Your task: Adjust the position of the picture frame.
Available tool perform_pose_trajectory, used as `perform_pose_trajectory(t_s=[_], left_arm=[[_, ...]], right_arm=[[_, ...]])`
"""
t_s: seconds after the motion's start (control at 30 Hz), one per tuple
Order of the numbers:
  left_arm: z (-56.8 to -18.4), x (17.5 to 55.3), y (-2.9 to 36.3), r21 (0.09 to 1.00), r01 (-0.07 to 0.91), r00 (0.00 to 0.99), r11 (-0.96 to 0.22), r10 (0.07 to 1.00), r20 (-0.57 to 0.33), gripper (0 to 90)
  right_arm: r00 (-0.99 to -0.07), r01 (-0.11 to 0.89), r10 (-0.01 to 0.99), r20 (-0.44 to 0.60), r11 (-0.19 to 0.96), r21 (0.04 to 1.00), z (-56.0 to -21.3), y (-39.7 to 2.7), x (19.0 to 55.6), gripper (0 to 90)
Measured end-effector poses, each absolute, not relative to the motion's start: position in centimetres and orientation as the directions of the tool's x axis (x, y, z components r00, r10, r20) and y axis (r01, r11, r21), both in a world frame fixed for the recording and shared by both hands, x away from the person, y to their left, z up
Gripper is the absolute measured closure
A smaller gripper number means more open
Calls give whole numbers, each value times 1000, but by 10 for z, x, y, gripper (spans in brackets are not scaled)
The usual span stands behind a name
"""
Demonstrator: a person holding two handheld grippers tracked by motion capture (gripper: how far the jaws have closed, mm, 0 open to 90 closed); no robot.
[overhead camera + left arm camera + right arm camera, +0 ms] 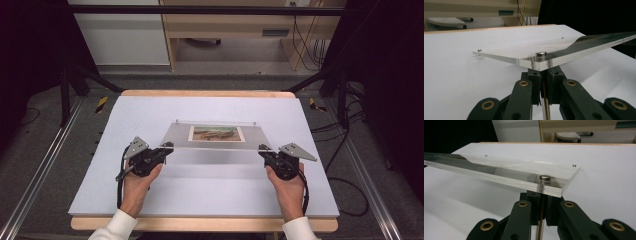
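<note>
high view: clear acrylic photo frame (216,136) hovers over the middle of the white surface (150,115), left gripper (167,148) pinching its 8 o'clock corner, right gripper (261,149) its 4 o'clock corner. left gripper view: jaws clamped tight on the plate's edge under a metal stud (541,54). right gripper view: same clamp. stiff, slick, scratch-prone; corners grip best.

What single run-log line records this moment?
left gripper: shut on acrylic photo frame near-left corner | right gripper: shut on near-right corner | frame: near edge raised above white table
</note>
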State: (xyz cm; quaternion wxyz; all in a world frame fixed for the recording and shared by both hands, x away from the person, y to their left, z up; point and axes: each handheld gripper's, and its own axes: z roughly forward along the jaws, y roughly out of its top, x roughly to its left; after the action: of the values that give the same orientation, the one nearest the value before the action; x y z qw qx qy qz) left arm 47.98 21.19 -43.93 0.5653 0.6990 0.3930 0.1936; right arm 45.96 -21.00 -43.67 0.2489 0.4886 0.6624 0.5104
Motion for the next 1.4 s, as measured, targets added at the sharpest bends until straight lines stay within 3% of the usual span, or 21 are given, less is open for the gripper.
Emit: perform_pose_trajectory(t_s=[0.2, 0.57, 0.77, 1.4], left_arm=[[-444, 477, 214, 939, 336, 620, -65, 766, -169, 823], [-453, 462, 208, 907, 367, 623, -207, 779, -74, 815], [-461, 461, 207, 882, 412, 616, -230, 783, -84, 825], [-471, 463, 204, 858, 435, 621, -273, 781, -66, 824]], right_arm=[[-401, 395, 901, 164, 9, 919, -440, -208, 453, 839], [-397, 447, 905, 156, 42, 894, -454, -209, 445, 846], [-403, 497, 901, 161, 68, 865, -463, -209, 444, 846], [-401, 528, 904, 149, 95, 844, -473, -210, 449, 842]])
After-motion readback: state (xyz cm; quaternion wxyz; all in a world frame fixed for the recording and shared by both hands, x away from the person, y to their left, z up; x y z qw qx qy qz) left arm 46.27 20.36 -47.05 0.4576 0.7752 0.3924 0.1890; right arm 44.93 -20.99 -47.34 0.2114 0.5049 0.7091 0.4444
